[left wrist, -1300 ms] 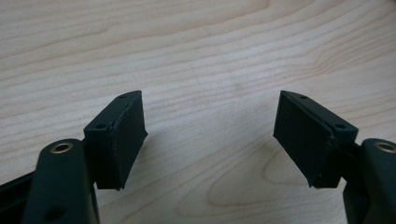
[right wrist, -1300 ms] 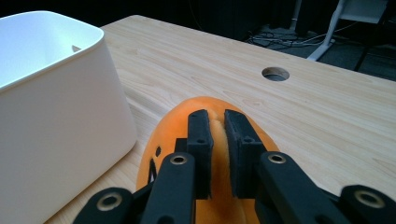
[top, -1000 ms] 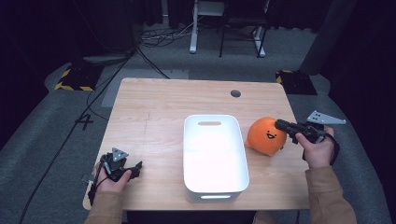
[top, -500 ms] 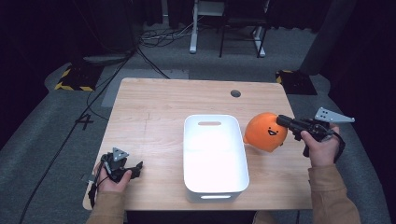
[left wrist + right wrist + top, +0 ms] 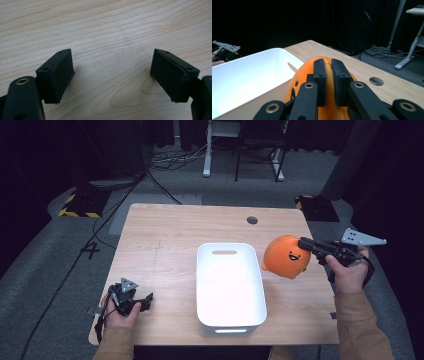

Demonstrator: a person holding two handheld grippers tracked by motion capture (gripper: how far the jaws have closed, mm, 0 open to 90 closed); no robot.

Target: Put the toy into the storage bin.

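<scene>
Plushie (image 5: 286, 256): my right gripper (image 5: 303, 243) pinches it, beside the bin (image 5: 229, 321)
Left gripper (image 5: 146, 301): spread wide, nothing in it, on the table (image 5: 175, 227)

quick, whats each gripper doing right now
left gripper: open, nothing between its jaws, low over the table.
right gripper: shut on the orange toy, held beside the white bin.

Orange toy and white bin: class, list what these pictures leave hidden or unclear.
- Orange toy, right gripper view: the right gripper covers its middle; most of its face is hidden.
- White bin, same view: cut off by the left edge.
- Left gripper, high view: too small to judge its jaws.
</scene>
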